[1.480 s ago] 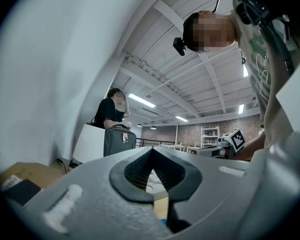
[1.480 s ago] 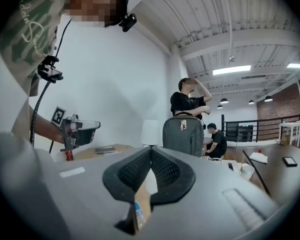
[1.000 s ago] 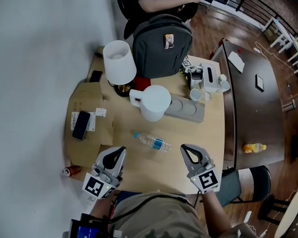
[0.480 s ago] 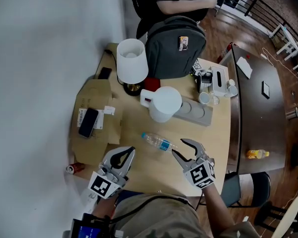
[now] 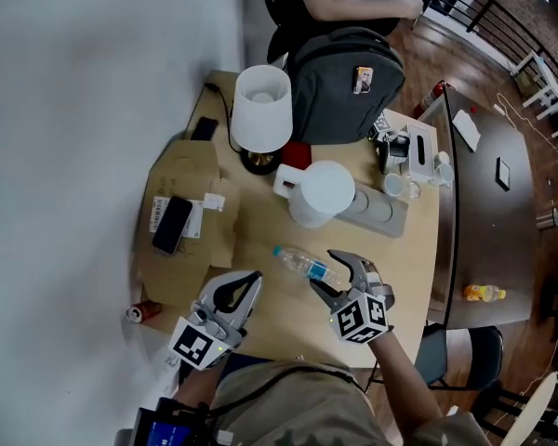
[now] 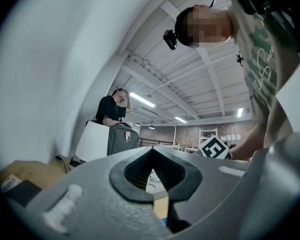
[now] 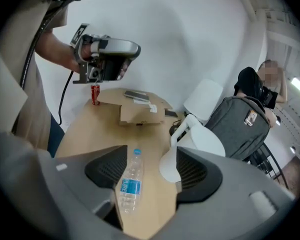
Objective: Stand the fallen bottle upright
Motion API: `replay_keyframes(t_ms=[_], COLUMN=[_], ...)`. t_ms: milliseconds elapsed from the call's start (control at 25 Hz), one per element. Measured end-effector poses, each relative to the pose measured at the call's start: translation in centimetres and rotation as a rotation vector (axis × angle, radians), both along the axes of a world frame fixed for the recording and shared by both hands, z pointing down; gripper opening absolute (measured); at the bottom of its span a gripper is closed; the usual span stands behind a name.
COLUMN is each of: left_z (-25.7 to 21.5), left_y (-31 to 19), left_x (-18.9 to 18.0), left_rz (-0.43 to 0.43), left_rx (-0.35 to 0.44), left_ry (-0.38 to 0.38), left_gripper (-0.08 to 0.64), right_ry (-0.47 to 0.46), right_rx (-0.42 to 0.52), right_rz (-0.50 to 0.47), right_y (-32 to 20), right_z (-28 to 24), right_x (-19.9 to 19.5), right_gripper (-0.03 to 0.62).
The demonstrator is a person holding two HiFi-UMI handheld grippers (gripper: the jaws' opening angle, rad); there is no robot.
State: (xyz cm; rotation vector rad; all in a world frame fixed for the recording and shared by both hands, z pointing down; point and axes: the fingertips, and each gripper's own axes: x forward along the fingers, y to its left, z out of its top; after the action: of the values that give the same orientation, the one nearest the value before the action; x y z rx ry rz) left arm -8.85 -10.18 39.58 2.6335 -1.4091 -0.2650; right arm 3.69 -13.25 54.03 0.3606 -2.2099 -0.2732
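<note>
The clear plastic bottle [image 5: 302, 261] with a blue label lies on its side on the light wooden table [image 5: 260, 323], cap toward the far left. My right gripper [image 5: 324, 271] hangs just over its base end, tilted downward. Its jaws are opening and straddle the bottle without pressing on it. In the right gripper view the bottle [image 7: 130, 181] lies between the dark pads [image 7: 106, 171], closer to the left one. My left gripper [image 5: 249, 281] hovers near the table's front left, pointing level, shut and empty. In the left gripper view its fingertips [image 6: 157, 196] meet.
A white kettle [image 5: 318, 191] stands just beyond the bottle, beside a grey power strip [image 5: 377, 214]. Behind them are a white lamp [image 5: 263, 96] and a grey backpack [image 5: 344, 82]. Flat cardboard [image 5: 181, 249] with a phone [image 5: 172, 223] lies to the left. A red can [image 5: 141, 312] stands front left.
My right gripper has moved left and down to the bottle, rolled, and gone from shut to wide open. The left gripper has stayed where it was.
</note>
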Motion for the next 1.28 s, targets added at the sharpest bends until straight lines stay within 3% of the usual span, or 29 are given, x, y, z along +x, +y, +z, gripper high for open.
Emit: replay_keyframes(t_ms=[200,400,560,920,1280], left_z=[0.2,-0.2,0.0,-0.9,0.3], left_y=[-0.4,-0.8,-1.5,-2.2,-2.1], left_x=[-0.4,-0.7,-0.6,-0.4,-0.1], left_rz=[0.002,0.009,0.018,0.027,0.054], left_rx=[-0.006,-0.015,-0.019,0.001,-0.033], left_ry=[-0.004,0.020,0.034,0.025,0.060], left_gripper=[0.003,0.003,0.003,0.003,0.003], right_ry=[0.069,0.054,0.105,0.273,0.291], right_rx=[-0.047,-0.120,-0.122,-0.113,-0.182], right_rz=[0.018,0.051,0.043,-0.055,-0.083], right_y=[-0.5,-0.8,-1.2,-0.5,-0.2], right_z=[2.3,3.0,4.4,8.3,10.7], right_x=[-0.1,-0.7,-0.8,-0.4,-0.7], right_gripper=[0.313,0.315,0.336,0.348,0.345])
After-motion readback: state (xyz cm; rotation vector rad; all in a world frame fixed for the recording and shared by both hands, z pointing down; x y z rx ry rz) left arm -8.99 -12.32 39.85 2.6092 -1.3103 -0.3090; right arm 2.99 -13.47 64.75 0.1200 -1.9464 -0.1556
